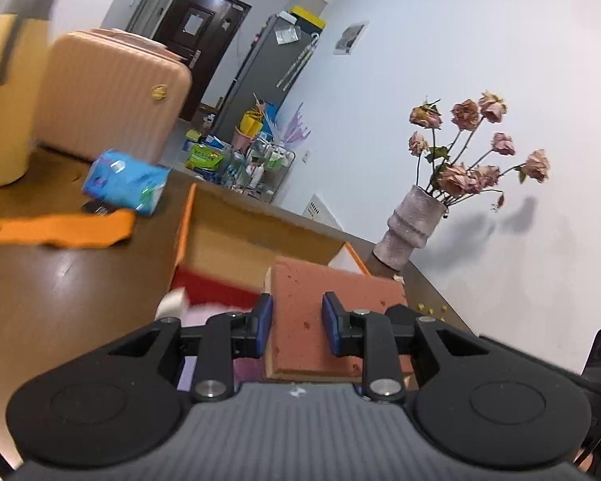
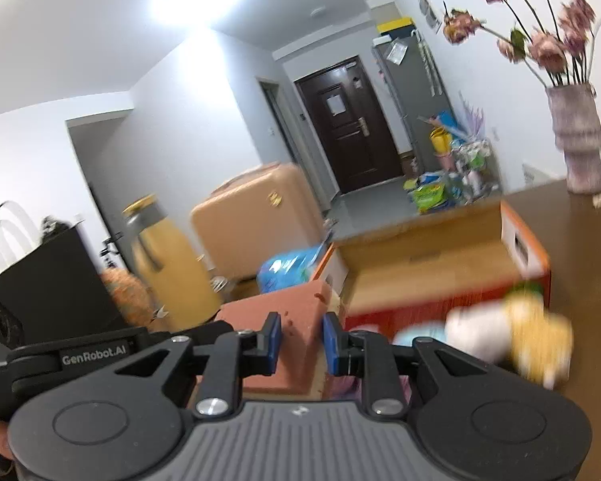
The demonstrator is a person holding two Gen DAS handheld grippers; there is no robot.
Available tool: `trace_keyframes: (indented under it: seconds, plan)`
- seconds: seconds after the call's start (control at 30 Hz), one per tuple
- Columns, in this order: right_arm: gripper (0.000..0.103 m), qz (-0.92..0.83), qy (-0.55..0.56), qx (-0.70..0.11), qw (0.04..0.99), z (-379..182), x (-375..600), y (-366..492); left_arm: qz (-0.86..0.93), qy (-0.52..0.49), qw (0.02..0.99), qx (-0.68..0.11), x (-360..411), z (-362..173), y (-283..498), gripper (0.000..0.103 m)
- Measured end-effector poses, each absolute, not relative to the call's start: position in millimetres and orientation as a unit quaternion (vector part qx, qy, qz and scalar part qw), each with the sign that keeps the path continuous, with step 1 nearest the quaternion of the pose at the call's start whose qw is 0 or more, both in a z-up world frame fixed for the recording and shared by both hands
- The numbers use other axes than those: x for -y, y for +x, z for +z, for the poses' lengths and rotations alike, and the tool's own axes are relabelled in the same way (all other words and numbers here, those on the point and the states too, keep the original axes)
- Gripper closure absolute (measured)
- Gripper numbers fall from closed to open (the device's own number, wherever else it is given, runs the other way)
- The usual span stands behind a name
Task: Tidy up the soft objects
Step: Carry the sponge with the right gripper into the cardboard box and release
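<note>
Both grippers pinch one terracotta sponge block (image 1: 332, 292): left gripper (image 1: 296, 322) on one end, right gripper (image 2: 300, 340) on the other. It hangs above the open cardboard box (image 2: 420, 264).

— How did the left gripper (image 1: 296, 322) sit?
— Angled a little downward, its blue pads (image 1: 265, 322) pinched on the terracotta sponge (image 1: 332, 288).
— And the right gripper (image 2: 300, 340)?
— Likewise tilted down, pads (image 2: 274, 338) squeezing that same block's other end.
</note>
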State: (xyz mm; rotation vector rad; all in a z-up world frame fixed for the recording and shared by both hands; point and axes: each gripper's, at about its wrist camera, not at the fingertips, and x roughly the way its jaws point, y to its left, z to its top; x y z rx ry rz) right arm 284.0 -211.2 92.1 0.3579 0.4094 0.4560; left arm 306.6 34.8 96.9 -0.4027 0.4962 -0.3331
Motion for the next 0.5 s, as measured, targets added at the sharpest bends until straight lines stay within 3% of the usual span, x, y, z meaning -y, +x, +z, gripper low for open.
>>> trace_keyframes:
  seconds: [0.23,0.5]
  plan:
    - [0.081,0.201,0.177,-0.269,0.925,114.5,212.2,448.2,-0.144,-0.197,0.92,-0.307,-26.3,96.6,465.7,0.076]
    - [0.081,0.169,0.197,-0.388,0.884,62.8,187.3,623.1,-0.085,-0.149,0.901,-0.398,-30.4,42.2,615.1,0.076]
